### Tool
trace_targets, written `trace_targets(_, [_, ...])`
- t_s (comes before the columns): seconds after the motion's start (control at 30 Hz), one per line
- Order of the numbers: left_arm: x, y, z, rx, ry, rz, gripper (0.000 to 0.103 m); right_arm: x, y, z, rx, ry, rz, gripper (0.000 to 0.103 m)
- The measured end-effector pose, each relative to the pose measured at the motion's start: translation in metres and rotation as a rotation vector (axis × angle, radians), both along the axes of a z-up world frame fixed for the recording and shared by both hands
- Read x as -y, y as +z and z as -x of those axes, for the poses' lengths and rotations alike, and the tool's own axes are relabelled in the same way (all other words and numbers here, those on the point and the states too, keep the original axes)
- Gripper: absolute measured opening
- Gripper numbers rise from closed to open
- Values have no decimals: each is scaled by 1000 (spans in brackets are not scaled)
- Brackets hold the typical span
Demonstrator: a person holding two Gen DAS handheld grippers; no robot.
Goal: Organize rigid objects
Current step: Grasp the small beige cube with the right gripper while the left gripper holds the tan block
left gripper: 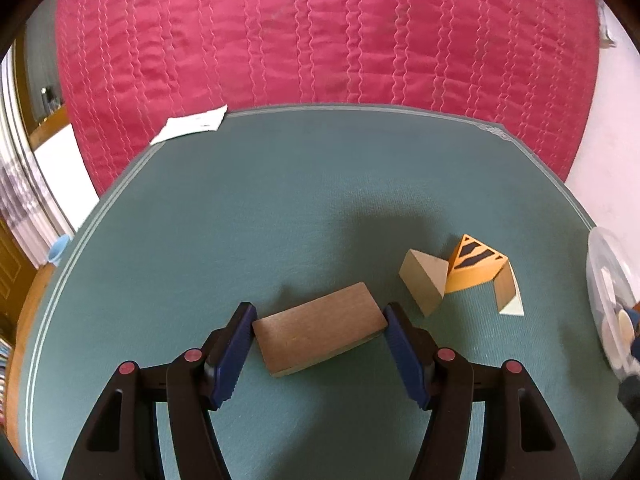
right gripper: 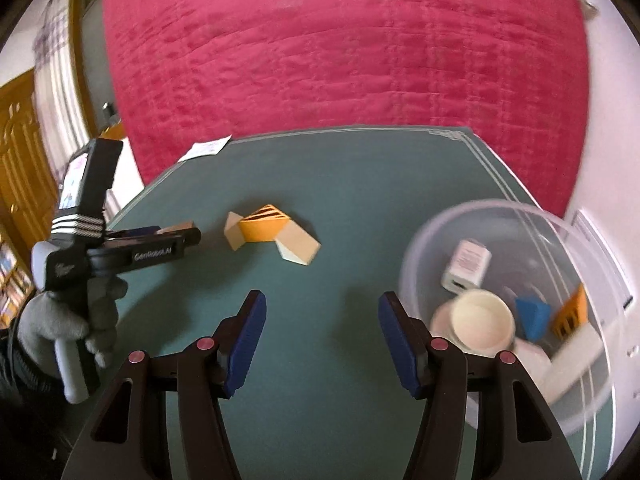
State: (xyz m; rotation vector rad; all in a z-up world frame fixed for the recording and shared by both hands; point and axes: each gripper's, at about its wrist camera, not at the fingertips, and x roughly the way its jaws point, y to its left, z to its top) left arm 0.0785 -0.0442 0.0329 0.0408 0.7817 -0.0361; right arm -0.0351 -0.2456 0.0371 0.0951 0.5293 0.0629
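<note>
A flat brown wooden block (left gripper: 320,327) sits between the blue pads of my left gripper (left gripper: 320,320); both pads touch its ends, and it looks held just above the green table. To its right lie a beige wooden prism (left gripper: 425,280), an orange block with black stripes (left gripper: 474,266) and a pale wedge (left gripper: 510,294). In the right wrist view the same cluster (right gripper: 272,236) lies ahead. My right gripper (right gripper: 322,320) is open and empty over the table. The left gripper (right gripper: 160,242) shows at the left, held by a gloved hand.
A clear plastic bowl (right gripper: 520,216) at the right holds a white charger, a cream cup, a blue block and an orange block. A white paper (left gripper: 192,127) lies at the table's far left corner. A red quilted bed (left gripper: 320,32) lies beyond the green table (left gripper: 280,200).
</note>
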Motion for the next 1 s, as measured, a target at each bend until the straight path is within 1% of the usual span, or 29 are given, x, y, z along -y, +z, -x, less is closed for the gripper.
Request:
trace_targets(0.13, [-2, 1, 7, 9, -14, 7, 68, -10, -3, -27, -42, 41, 17, 60])
trace_targets(0.3, [-3, 2, 15, 13, -40, 19, 68, -14, -11, -64, -119, 86, -44, 60])
trace_targets(0.37, [-4, 1, 15, 6, -45, 25, 68, -17, -12, -77, -133, 97, -42, 60])
trace_targets(0.63, [-8, 1, 14, 0, -36, 48, 68, -23, -8, -122, -182, 104, -32, 60])
trace_targets(0.8, [-9, -1, 14, -5, -32, 49, 68, -27, -4, -144, -186, 91, -32, 60])
trace_targets(0.93, [-10, -2, 13, -10, -27, 51, 68, -28, -5, -153, -198, 106, -60, 60])
trace_targets(1.0, [-11, -2, 13, -12, -24, 52, 68, -29, -8, -156, -214, 137, -76, 60])
